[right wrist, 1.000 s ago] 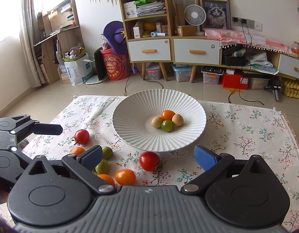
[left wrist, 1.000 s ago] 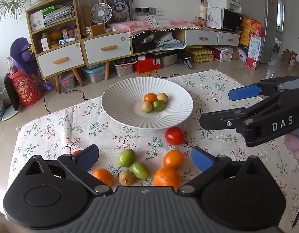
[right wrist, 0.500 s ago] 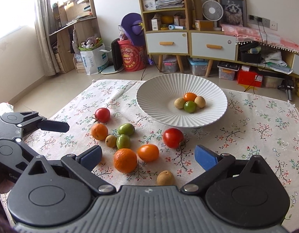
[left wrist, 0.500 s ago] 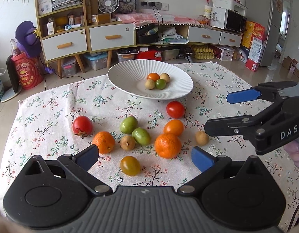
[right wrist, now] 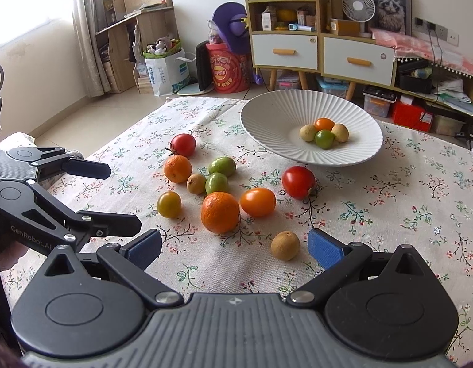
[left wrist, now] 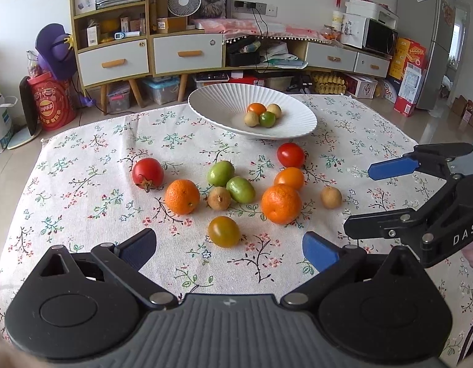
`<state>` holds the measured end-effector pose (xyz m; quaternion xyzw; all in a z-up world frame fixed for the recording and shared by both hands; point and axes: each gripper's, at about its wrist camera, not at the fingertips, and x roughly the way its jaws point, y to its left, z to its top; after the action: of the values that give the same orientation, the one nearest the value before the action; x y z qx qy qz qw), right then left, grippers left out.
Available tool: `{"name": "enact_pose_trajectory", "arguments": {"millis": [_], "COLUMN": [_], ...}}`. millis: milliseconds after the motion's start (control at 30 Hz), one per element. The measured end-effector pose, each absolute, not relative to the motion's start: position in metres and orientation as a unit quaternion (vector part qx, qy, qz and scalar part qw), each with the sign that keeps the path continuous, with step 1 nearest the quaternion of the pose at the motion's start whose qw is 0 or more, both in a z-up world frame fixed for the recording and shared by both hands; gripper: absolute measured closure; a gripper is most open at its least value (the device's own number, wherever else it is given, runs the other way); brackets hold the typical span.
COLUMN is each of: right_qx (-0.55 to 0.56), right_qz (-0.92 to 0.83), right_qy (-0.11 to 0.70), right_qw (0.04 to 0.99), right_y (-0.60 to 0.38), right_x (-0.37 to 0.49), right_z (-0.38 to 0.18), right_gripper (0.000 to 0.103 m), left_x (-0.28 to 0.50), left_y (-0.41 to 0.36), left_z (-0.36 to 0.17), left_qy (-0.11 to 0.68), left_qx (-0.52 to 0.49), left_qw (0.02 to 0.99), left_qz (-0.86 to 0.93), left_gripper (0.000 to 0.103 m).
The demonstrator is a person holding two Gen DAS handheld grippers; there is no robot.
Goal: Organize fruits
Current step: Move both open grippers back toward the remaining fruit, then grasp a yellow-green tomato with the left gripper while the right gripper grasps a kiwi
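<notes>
- Bench (left wrist: 83, 159): covered by a cream cloth printed with small flower sprigs; all the loose fruit lies on its middle.
- Plate (left wrist: 224, 104): wide, white, ribbed and shallow, at the far side of the bench. It holds four small round fruits touching in a cluster: one orange, one green (left wrist: 267, 119) and two pale tan.
- Loose fruit, near side of the plate: a red tomato (left wrist: 290, 154) just beside the plate's rim; an orange tomato (left wrist: 288, 178) touching a large, dimpled orange (left wrist: 281, 203); two glossy green fruits (left wrist: 230, 181) touching each other; a small brown fruit (left wrist: 219, 198) against them.
- To the left: a smaller orange (left wrist: 182, 196) and a red tomato with its dried stem (left wrist: 147, 174), near each other.
- Nearest the left gripper (left wrist: 229, 247): a yellow-green tomato (left wrist: 224, 231), lying apart from the rest. The fingers stand wide apart and hold nothing.
- Right gripper (right wrist: 234, 247): fingers also spread wide and empty. A tan, rough-skinned round fruit (right wrist: 284, 244) lies alone on the cloth just beside the blue pad of its right finger (right wrist: 325, 250); whether they touch cannot be told.
- Each gripper appears at the edge of the other's view, over the cloth.
</notes>
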<state>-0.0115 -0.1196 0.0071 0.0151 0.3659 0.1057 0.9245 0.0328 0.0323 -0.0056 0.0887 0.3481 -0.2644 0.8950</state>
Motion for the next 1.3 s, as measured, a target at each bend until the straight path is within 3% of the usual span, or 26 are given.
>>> {"name": "enact_pose_trajectory", "arguments": {"millis": [467, 767, 933, 1167, 1300], "right_qx": [0.004, -0.01, -0.009, 0.002, 0.005], "right_qz": [0.091, 0.074, 0.071, 0.066, 0.064], "right_qy": [0.387, 0.404, 0.397, 0.392, 0.391], "right_qw": [0.918, 0.912, 0.915, 0.917, 0.918], "right_y": [-0.125, -0.13, -0.132, -0.135, -0.136], "right_x": [-0.008, -0.003, -0.001, 0.003, 0.005], "right_z": [-0.013, -0.029, -0.03, -0.028, -0.027], "right_gripper": [0.003, 0.028, 0.034, 0.054, 0.06], "left_x": [0.031, 0.036, 0.039, 0.046, 0.05], "left_y": [0.037, 0.033, 0.031, 0.031, 0.031], "left_z": [-0.035, -0.049, -0.053, -0.048, -0.046], "left_qy": [0.359, 0.348, 0.334, 0.326, 0.328], "left_qx": [0.089, 0.083, 0.084, 0.067, 0.058], "left_qw": [0.89, 0.891, 0.898, 0.904, 0.905], "left_qz": [-0.267, -0.279, -0.274, -0.268, -0.266], "left_gripper": [0.007, 0.008, 0.011, 0.038, 0.053]}}
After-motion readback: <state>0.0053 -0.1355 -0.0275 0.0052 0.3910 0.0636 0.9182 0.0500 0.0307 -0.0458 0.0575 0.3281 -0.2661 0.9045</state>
